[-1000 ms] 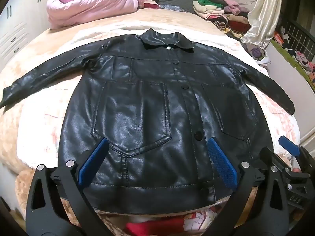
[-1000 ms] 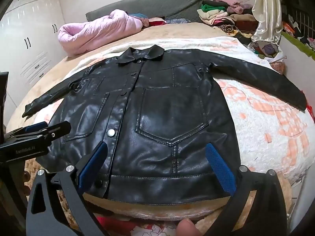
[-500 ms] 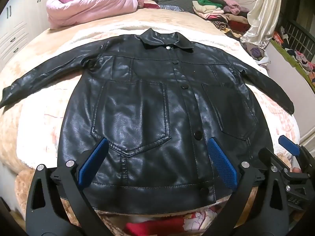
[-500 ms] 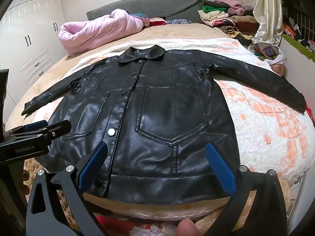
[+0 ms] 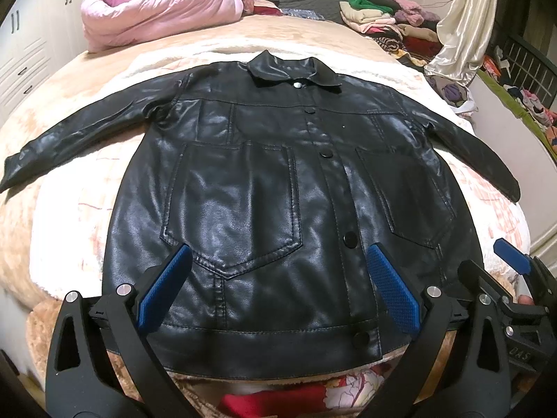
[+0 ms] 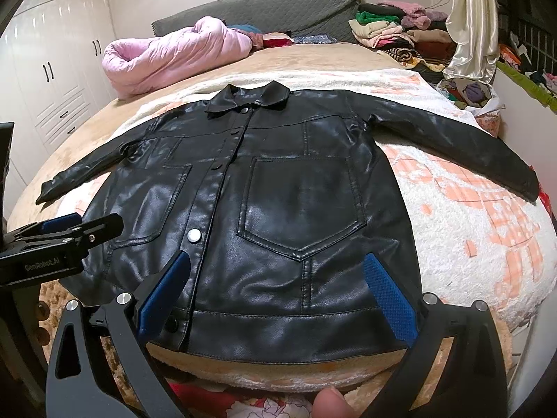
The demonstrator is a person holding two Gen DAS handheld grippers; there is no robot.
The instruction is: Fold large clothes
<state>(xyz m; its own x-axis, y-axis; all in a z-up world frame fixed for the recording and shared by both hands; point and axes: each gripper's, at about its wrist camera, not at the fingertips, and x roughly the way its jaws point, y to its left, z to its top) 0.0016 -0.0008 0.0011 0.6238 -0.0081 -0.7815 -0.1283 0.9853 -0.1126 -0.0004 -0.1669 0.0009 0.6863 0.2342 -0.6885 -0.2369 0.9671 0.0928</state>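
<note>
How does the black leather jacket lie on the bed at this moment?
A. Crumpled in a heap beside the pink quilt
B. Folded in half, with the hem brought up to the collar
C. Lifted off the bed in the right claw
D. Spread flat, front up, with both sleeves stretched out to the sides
D: the jacket lies flat with collar, snaps and chest pockets facing up and each sleeve extended sideways, while both claws hang open near its hem, gripping nothing.

Bed [image 5: 52, 209]: black jacket [image 5: 278, 191] spread flat, pink quilt [image 5: 156, 14] behind.
</note>
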